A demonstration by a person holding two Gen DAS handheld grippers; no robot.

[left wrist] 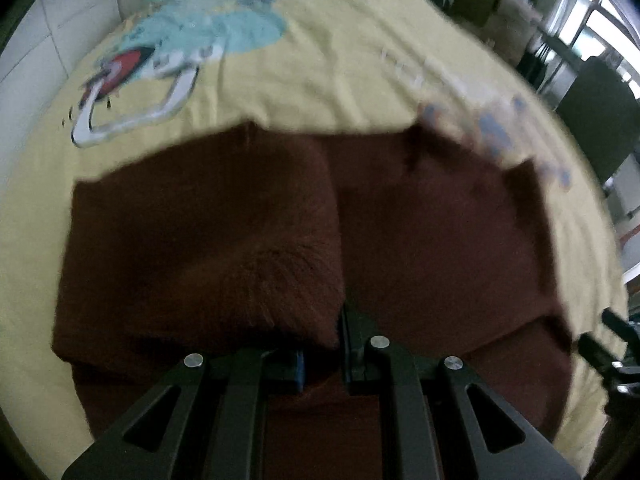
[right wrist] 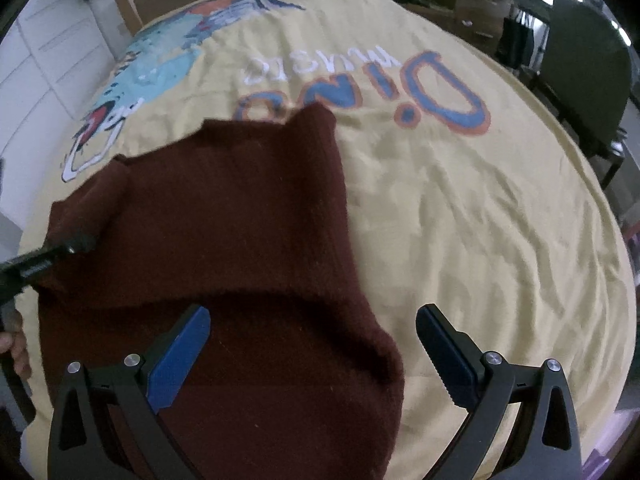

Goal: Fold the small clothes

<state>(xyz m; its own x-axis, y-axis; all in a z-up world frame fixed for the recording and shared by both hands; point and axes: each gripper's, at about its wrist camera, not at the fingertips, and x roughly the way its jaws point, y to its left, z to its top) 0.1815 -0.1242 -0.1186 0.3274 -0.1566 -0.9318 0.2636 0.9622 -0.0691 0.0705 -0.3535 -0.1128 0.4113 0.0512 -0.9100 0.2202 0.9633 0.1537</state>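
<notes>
Yellow cloth (right wrist: 460,208) printed with a cartoon dinosaur covers the whole table, and on it lies the dark maroon knitted garment (right wrist: 240,208), partly folded, with one flap doubled over its own body. Seen from the right wrist, the print reads upside down: big blue letters edged in orange spell "DiNO" (right wrist: 400,96), with a smaller white line above them that is too soft to read; from the left wrist the same lettering is only a blur at the garment's far edge. That left view alone gives the pale blue dinosaur head (left wrist: 208,32) with its red mouth in full, and it looks straight down on the folded flap (left wrist: 200,240). The right claw (right wrist: 312,356) hangs released, jaws wide, over the near right corner of the garment, its blue pads (right wrist: 176,360) touching nothing. The left claw (left wrist: 320,344) is clenched on the edge of the maroon flap, a grip the right view confirms at the garment's left side (right wrist: 76,246).
</notes>
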